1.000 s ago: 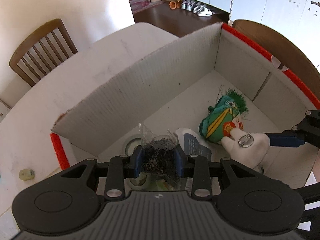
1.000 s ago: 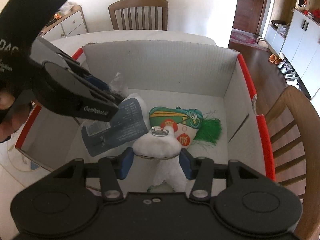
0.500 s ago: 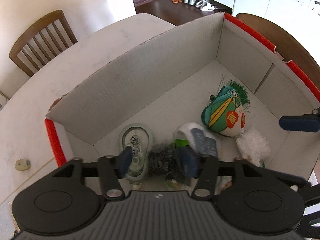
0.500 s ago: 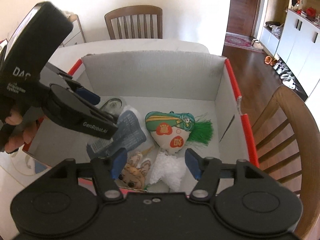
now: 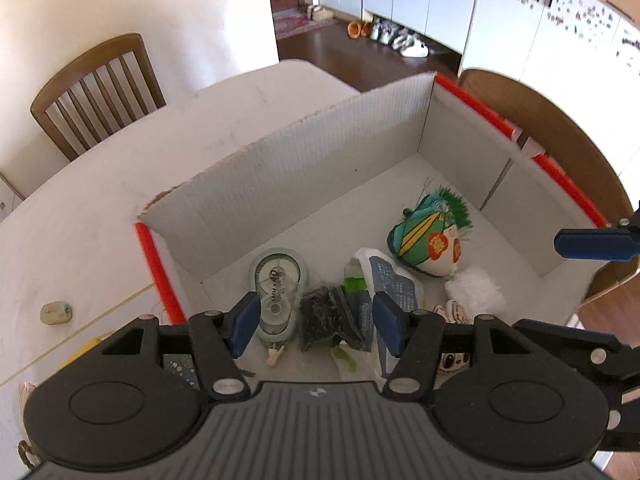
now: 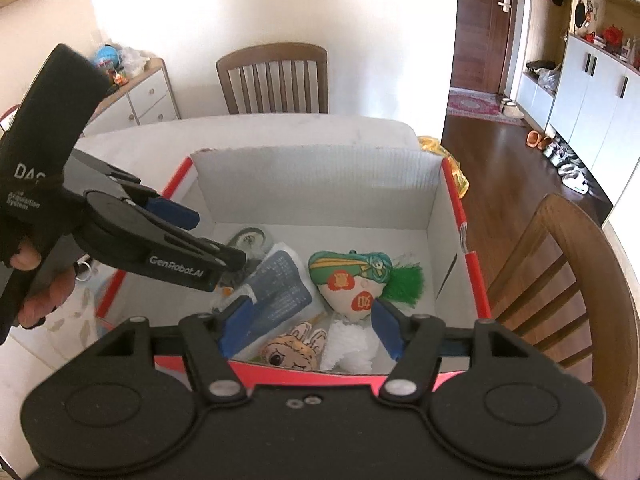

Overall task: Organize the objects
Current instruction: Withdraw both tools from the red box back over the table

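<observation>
Now both grippers above box (image 6: 320, 184) rim

The cardboard box (image 5: 304, 168), white inside with red-edged rims, stands open on the tabletop. Along its near wall lie a pale-green correction tape dispenser (image 5: 279, 280), a clear bag of dark bits (image 5: 320, 314) and a grey-blue printed packet (image 5: 394, 280). A green-haired cloth doll (image 6: 356, 280) lies mid-floor, touching a white fluffy toy (image 6: 352, 344); a rabbit-faced plush (image 6: 294, 350) lies just beside it.
</observation>
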A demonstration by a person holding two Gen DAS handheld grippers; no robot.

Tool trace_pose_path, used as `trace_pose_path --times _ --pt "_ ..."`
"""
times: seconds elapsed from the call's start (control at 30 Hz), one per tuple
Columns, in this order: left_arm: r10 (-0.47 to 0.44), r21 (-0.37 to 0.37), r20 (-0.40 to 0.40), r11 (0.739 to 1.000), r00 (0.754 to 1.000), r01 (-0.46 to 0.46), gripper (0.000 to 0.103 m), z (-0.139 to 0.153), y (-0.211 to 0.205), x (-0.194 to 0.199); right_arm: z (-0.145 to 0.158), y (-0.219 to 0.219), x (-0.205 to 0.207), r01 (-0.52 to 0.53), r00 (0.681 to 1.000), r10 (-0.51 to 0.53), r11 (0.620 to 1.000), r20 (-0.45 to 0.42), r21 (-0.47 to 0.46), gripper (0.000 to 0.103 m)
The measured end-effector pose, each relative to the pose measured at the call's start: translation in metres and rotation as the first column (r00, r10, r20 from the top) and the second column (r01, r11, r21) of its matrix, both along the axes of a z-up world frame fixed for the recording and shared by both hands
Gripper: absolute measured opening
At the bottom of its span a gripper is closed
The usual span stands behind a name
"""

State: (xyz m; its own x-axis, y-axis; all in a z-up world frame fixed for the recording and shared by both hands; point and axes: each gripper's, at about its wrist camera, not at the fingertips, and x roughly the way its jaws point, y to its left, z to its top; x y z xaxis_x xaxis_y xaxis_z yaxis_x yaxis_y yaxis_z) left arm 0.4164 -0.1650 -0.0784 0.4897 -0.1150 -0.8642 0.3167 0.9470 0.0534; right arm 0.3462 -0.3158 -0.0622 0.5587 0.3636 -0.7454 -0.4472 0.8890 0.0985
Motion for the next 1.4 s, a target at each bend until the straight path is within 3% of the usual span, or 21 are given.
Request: trace_pose_path --times 0.53,0.6,0.73,1.13,1.4 --pt "0.017 -0.15 0.133 0.989 0.991 0.003 0.061 0.057 0.041 -0.071 0.036 0.004 -0.042 0.035 0.996 -0.04 0.997 0.077 0.068 0.069" --pt "0.019 -0.164 0.146 0.986 0.989 0.005 0.061 0.062 0.046 -0.079 0.039 0.007 -0.047 0.045 0.995 -0.051 0.996 0.09 0.071 0.074" --pt "0.029 -0.197 0.179 0.98 0.983 0.006 0.068 0.072 0.059 -0.095 0.045 0.015 -0.058 0.06 0.991 -0.07 0.995 0.112 0.084 0.077" --pt "0.064 -0.231 0.234 0.973 0.97 -0.008 0.081 0.078 0.102 -0.133 0.056 0.037 -0.086 0.127 0.976 -0.15 0.981 0.159 0.146 0.101" --pt "0.06 -0.262 0.233 0.965 0.971 0.003 0.088 0.073 0.131 -0.152 0.053 0.067 -0.101 0.147 0.973 -0.17 0.979 0.159 0.144 0.102"
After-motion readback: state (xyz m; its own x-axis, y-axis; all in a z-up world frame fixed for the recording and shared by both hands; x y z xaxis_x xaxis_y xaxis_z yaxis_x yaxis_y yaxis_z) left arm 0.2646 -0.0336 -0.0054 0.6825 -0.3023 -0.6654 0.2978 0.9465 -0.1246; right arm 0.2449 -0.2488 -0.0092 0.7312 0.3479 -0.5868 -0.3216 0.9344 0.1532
